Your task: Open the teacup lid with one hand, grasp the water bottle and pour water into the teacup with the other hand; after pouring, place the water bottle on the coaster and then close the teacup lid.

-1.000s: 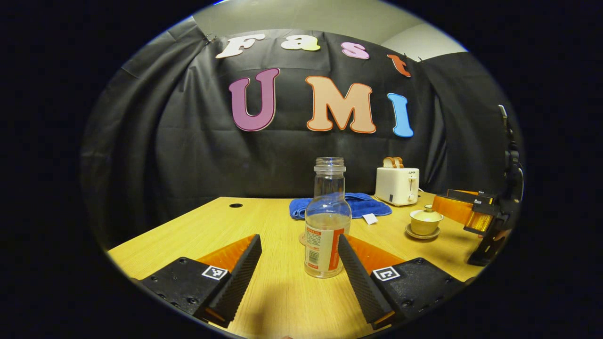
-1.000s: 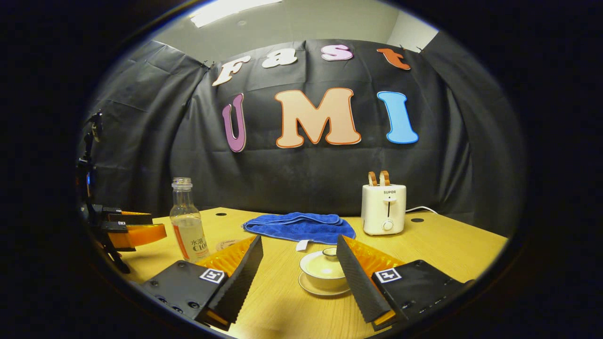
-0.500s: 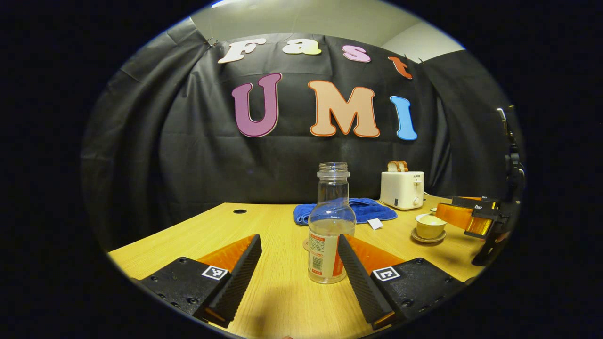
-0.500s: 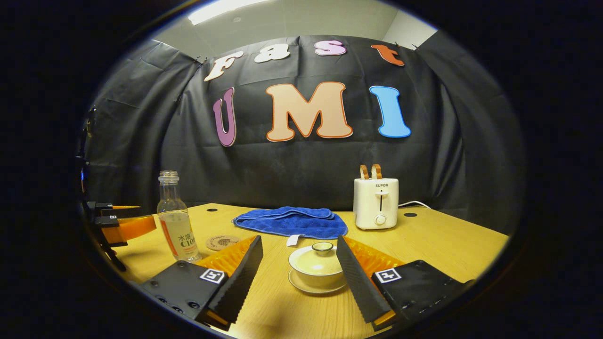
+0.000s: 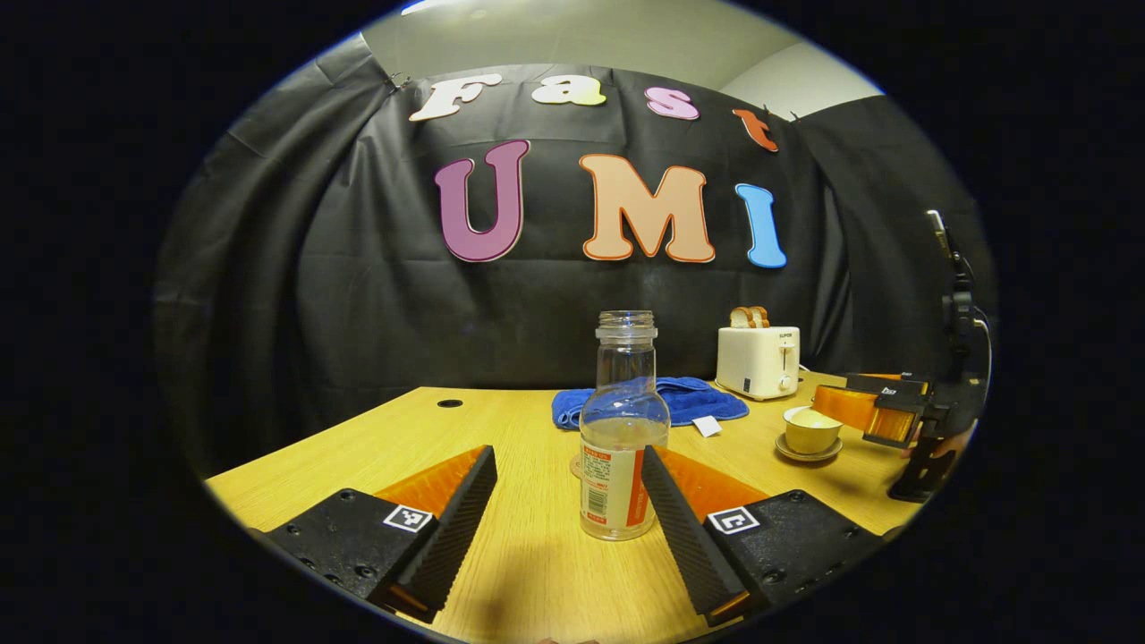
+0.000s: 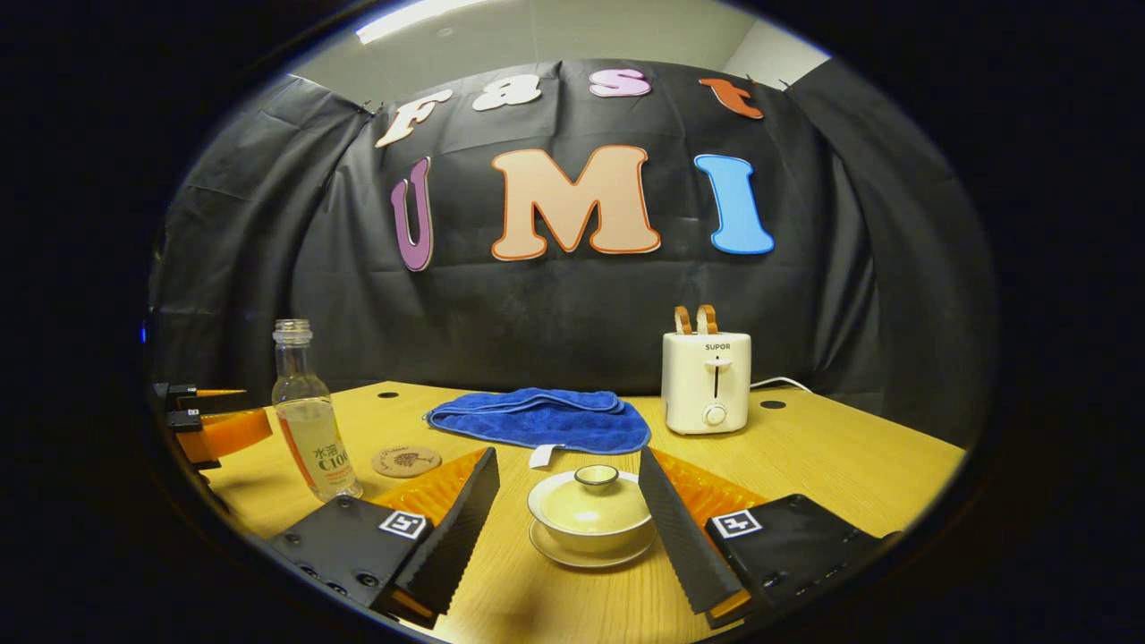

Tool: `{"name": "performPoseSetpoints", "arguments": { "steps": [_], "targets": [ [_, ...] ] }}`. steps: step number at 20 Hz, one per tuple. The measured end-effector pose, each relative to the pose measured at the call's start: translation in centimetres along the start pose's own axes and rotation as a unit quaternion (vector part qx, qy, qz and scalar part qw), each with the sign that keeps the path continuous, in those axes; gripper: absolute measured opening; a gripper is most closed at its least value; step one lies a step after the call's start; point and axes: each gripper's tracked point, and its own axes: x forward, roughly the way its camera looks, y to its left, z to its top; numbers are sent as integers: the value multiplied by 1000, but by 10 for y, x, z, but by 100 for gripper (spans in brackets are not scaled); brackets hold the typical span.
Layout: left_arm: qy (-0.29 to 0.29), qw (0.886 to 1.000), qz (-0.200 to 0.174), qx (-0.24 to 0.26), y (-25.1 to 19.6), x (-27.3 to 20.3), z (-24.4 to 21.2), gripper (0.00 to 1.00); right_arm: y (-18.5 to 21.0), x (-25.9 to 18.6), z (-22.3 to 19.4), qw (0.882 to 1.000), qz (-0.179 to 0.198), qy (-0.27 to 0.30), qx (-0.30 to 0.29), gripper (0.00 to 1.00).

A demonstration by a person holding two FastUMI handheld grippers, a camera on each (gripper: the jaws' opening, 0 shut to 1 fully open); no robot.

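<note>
the left gripper has edged in on the bottle over the last second; its fingers are spread wide, the bottle upright on the counter between them, nearer the right finger and not yet gripped. the coaster lies just beside the bottle. the right gripper has closed in on the teacup, which now sits between its wide fingers, lid on. both grasps look close, with the lid lift likely first.
</note>
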Motion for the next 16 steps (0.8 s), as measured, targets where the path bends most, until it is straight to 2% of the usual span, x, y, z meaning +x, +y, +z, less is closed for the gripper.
{"name": "performPoseSetpoints", "arguments": {
  "steps": [6, 7, 8, 11, 13, 15, 16],
  "targets": [
    [1, 1000, 2, 0, 0, -2, 0, 95, -4, 24, -16, 999, 0, 51, -6, 97],
    [1, 1000, 3, 0, 0, -1, -1, 95, -5, 25, -16, 999, -1, 53, -6, 95],
    [1, 1000, 3, 0, 0, -1, -1, 95, -7, 27, -17, 998, -4, 57, -7, 83],
    [1, 1000, 3, 0, 0, -1, -2, 95, -13, 33, -19, 998, -14, 63, -5, 82],
    [1, 1000, 3, 0, -1, 0, -2, 97, -17, 35, -21, 997, -20, 69, -6, 58],
    [1, 1000, 3, 0, 0, -1, -2, 97, -16, 36, -22, 998, -15, 67, -9, 55],
    [1, 1000, 3, 0, 0, 0, -2, 97, -15, 42, -23, 998, -13, 67, -10, 37]
  ]
}}
